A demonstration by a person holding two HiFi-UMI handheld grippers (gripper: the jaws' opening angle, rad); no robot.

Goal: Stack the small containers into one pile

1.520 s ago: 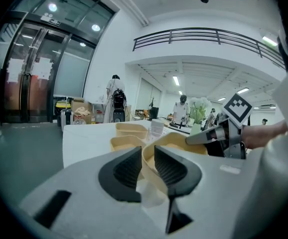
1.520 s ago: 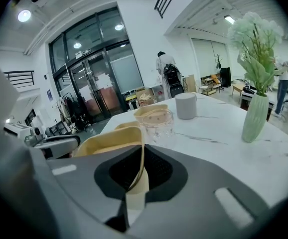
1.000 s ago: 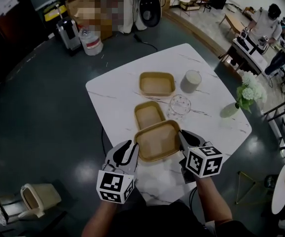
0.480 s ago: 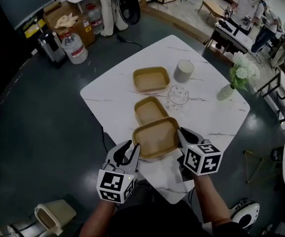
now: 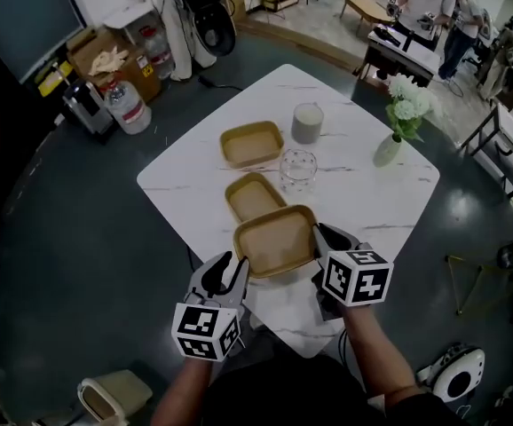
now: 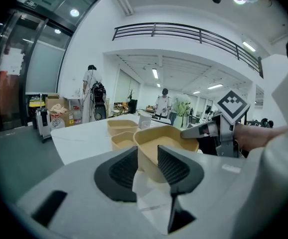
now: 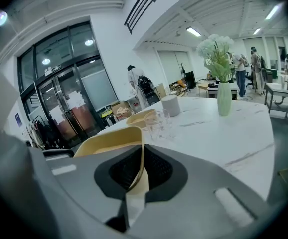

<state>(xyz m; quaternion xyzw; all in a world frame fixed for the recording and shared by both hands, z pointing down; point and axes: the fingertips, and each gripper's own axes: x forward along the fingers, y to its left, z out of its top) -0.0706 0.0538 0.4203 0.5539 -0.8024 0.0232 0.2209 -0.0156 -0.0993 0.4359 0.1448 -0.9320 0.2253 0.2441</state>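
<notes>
I have the largest tan rectangular container (image 5: 274, 240) at the near edge of the white marble table (image 5: 363, 193), held between my 2 grippers; the right gripper (image 5: 321, 238) is clamped on its right rim, the thin wall pinched between both pads in the right gripper view; the left gripper (image 5: 236, 269) has its jaws opening, with the container's left corner between them and the pads no longer pressing; I cannot tell whether its base rests on the table. Just beyond it lies a smaller tan container (image 5: 255, 196), and past that a 3rd tan container (image 5: 251, 144), each apart from the others; a clear glass (image 5: 298, 167), a grey cup (image 5: 307, 123) and a vase of white flowers (image 5: 390, 145) stand to the right.
</notes>
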